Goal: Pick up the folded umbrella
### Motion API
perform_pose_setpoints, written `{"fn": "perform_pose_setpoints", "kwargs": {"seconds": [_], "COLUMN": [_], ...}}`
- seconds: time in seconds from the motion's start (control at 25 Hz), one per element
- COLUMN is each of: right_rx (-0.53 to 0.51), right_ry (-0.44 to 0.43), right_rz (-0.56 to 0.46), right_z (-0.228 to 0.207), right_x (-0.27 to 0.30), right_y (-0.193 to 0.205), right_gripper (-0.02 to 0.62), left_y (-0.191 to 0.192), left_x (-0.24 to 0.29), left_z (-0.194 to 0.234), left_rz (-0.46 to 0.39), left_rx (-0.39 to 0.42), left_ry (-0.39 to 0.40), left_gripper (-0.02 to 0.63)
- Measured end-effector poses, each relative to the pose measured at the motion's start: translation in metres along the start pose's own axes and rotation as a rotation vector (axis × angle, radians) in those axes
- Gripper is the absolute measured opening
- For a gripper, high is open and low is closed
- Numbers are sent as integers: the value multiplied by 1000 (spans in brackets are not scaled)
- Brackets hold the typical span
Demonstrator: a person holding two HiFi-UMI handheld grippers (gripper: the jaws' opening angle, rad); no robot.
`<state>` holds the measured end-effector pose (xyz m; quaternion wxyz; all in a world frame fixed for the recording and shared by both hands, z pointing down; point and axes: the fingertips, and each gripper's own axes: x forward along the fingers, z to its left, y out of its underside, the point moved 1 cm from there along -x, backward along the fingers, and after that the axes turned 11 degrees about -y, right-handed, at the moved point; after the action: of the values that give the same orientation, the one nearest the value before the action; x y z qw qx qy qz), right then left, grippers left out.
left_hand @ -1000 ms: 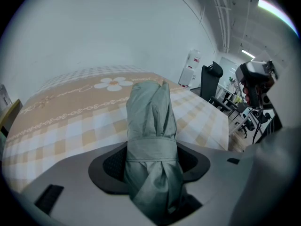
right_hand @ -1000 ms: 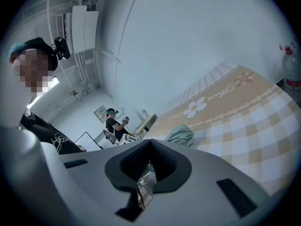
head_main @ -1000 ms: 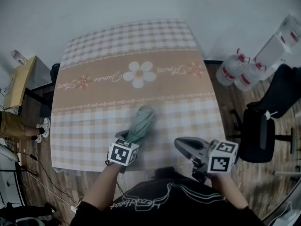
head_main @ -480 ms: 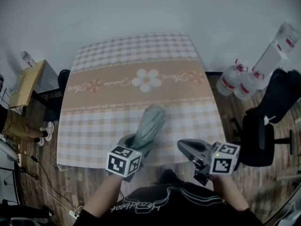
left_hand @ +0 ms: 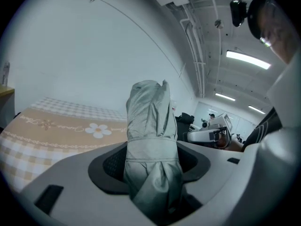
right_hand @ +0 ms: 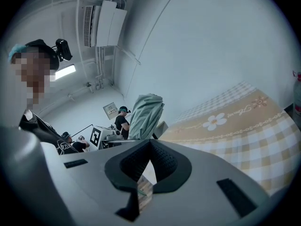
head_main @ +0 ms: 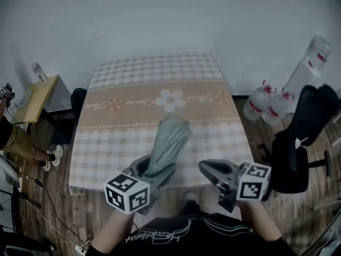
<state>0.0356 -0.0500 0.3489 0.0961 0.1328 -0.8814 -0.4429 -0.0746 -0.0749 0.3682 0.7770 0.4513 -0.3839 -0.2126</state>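
The folded umbrella (head_main: 169,143) is a grey-green bundle, and my left gripper (head_main: 154,169) is shut on its lower part, holding it in the air above the near edge of the table (head_main: 122,116). In the left gripper view the umbrella (left_hand: 150,140) stands upright between the two dark pads of the left gripper (left_hand: 151,160), its top pointing up and away. My right gripper (head_main: 205,167) hovers to the right, apart from the umbrella, shut and holding nothing. From the right gripper (right_hand: 150,142) the umbrella (right_hand: 146,116) shows off to the left.
The table wears a beige checked cloth with a white flower (head_main: 170,99). Large water bottles (head_main: 266,105) and a black office chair (head_main: 298,143) stand to the right. A small wooden side table (head_main: 32,97) and a seated person (head_main: 13,140) are at the left.
My left gripper has risen with the umbrella, lifting it off the cloth and tilting it more upright. The right gripper has also come up a little.
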Motion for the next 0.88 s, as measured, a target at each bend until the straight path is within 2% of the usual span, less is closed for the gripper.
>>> {"fn": "perform_pose_setpoints", "kwargs": {"seconds": [0.16,0.4,0.72,0.88], "right_rx": [-43,-95,-195,-211], "right_ry": [-23,-49,-70,-79], "right_rz": [-8,-19,-23,-13], "right_z": [26,58,86,93], "right_x": [5,11,14,17], "right_y": [-5,-6,-3,1], "right_gripper": [11,11,9,9], "left_y": [-17,-21,-18,-17], "left_x": [-29,-59,-80,-87], "left_z": [-13,-26,-34,-38], "left_rz": [-79,-137,-172,-185], "left_rx": [10,46,45,57], "left_ry": [31,44,43,40], "left_gripper": [258,258,259,259]}}
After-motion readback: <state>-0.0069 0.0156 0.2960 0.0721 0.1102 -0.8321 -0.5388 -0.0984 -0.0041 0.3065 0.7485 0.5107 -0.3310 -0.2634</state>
